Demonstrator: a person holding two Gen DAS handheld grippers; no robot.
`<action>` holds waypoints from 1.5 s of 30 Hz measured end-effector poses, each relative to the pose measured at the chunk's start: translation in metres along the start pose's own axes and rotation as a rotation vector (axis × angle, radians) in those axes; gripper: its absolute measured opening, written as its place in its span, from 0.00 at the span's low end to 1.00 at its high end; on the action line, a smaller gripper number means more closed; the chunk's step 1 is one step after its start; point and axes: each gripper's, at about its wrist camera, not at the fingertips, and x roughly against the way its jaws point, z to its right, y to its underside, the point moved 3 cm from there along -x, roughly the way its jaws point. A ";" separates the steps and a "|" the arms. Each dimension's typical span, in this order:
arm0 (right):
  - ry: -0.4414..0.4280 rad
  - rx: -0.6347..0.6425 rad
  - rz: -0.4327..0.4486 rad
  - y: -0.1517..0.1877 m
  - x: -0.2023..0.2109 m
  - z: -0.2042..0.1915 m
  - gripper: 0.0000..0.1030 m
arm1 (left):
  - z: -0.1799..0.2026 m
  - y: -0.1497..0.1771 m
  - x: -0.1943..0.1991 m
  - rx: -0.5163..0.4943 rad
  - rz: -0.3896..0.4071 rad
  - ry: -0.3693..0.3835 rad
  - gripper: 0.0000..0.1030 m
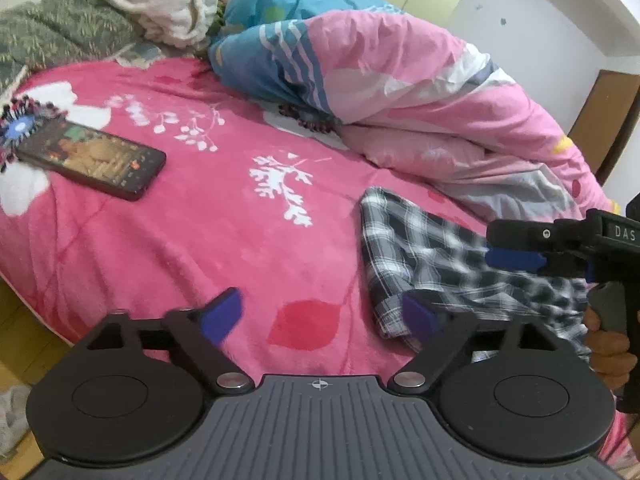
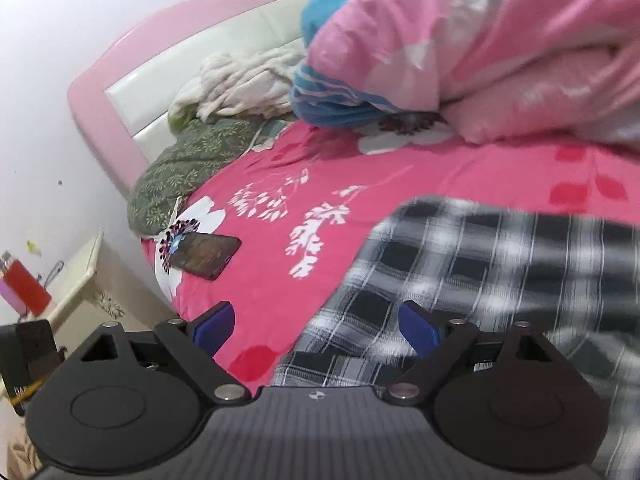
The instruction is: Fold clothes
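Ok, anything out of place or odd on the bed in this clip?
A phone with its screen lit lies on the pink bedspread, away from the plaid garment. The garment is still rumpled, and the quilt is heaped unmade behind it. Both grippers, left and right, are open.

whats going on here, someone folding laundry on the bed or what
A person holds a two-finger gripper in each hand over a black-and-white plaid garment lying rumpled on a pink floral bedspread. Both the left gripper and the right gripper are open and hold nothing; neither has a clear grip on the cloth, so folding looks barely begun. A phone lies on the bedspread apart from the garment, and a bunched duvet sits behind.
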 end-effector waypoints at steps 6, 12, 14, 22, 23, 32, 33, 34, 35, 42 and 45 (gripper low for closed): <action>-0.002 -0.045 0.018 0.002 0.002 0.010 0.89 | 0.010 0.003 -0.003 -0.012 -0.004 -0.041 1.00; 0.000 -0.081 0.044 0.008 0.010 0.019 0.89 | 0.019 0.001 -0.001 -0.011 -0.012 -0.098 1.00; -0.002 -0.097 0.048 0.010 0.012 0.022 0.89 | 0.023 0.000 0.000 -0.006 -0.013 -0.103 1.00; -0.019 -0.124 0.064 0.014 0.017 0.031 0.89 | 0.033 0.002 0.003 -0.024 0.001 -0.114 1.00; -0.020 -0.124 0.066 0.014 0.017 0.031 0.89 | 0.034 0.002 0.002 -0.040 0.003 -0.114 1.00; -0.014 -0.095 0.071 0.010 0.020 0.028 0.89 | 0.044 0.008 0.002 -0.131 0.033 -0.108 1.00; -0.008 -0.084 0.068 0.007 0.020 0.027 0.89 | 0.045 0.008 0.001 -0.138 0.035 -0.101 1.00; -0.005 -0.074 0.064 0.005 0.019 0.026 0.89 | 0.047 0.008 0.000 -0.145 0.036 -0.092 1.00; -0.001 -0.064 0.059 0.002 0.017 0.025 0.89 | 0.048 0.008 -0.002 -0.151 0.038 -0.082 1.00; 0.045 0.010 0.034 -0.031 0.004 0.020 0.89 | 0.052 0.000 -0.028 -0.161 0.016 0.027 0.96; 0.043 0.009 0.007 -0.054 -0.006 0.022 0.89 | 0.047 -0.011 -0.048 -0.117 -0.012 0.078 0.94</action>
